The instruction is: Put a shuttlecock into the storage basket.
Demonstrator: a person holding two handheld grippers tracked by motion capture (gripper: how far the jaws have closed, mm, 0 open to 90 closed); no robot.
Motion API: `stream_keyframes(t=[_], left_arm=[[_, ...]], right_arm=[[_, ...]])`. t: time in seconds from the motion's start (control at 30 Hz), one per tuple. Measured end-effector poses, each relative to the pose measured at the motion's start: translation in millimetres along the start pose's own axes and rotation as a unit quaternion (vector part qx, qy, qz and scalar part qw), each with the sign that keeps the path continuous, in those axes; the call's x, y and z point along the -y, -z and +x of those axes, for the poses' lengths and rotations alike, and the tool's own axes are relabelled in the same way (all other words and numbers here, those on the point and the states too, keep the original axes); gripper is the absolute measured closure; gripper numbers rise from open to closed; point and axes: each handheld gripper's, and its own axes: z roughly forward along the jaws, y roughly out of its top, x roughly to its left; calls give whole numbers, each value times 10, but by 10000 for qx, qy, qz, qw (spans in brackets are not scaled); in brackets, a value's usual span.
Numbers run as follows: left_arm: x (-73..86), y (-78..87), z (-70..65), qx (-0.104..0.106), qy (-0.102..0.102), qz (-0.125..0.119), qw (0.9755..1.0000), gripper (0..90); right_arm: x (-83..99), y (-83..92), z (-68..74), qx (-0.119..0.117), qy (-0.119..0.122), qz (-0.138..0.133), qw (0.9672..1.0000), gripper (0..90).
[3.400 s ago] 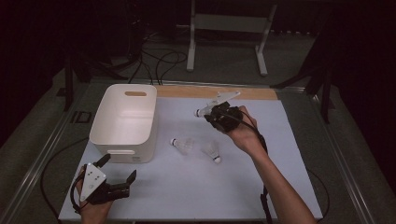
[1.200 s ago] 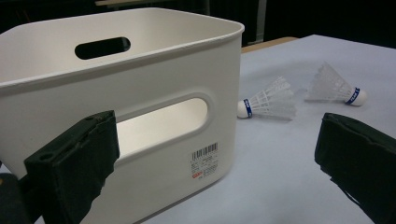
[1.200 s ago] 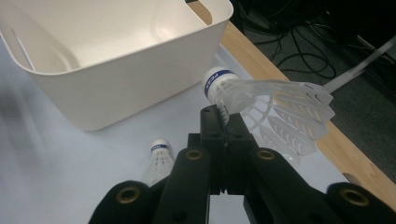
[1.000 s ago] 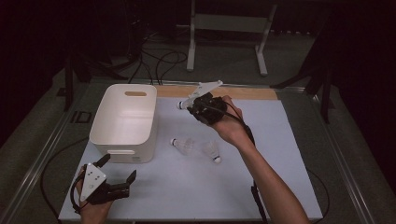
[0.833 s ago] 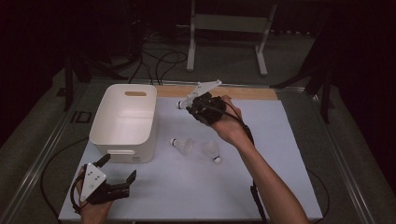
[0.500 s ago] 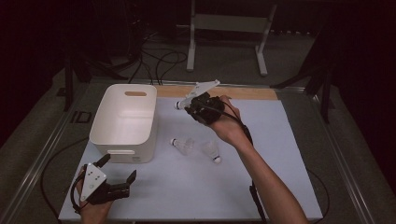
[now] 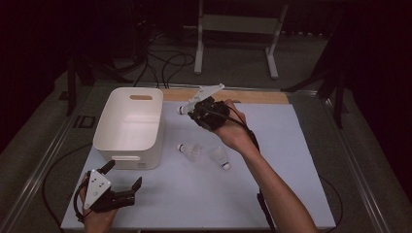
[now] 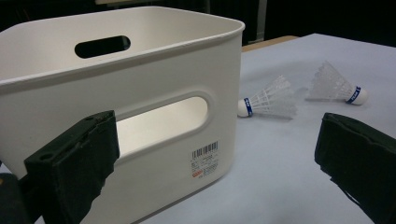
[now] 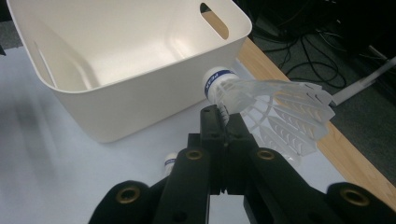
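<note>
1. The right tool (image 7: 194, 108) is raised above the pale blue surface (image 7: 301, 160), just right of the white plastic bin with handle slots (image 7: 127, 127), its black jaws pressed together and pinching a white plastic shuttlecock with a blue band at its cork (image 9: 261, 105)
2. In the right gripper view that shuttlecock is gripped by its skirt near the cork, with the cork end pointing at the bin's near rim (image 9: 140, 74)
3. Two more white shuttlecocks lie on the surface right of the bin, one (image 7: 189, 150) close to its corner, the other (image 7: 221, 156) just beside the first
4. The left tool (image 7: 124, 184) sits low at the near left edge, jaws spread wide with nothing between them, facing the bin's labelled wall (image 8: 205, 161)
</note>
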Motion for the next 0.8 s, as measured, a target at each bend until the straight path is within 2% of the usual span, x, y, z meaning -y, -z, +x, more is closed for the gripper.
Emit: stream_keyframes(t=[0.8], left_arm=[[1, -3, -3, -10, -12, 17, 10000, 4]], right_arm=[[-79, -22, 82, -89, 78, -86, 9999, 896]])
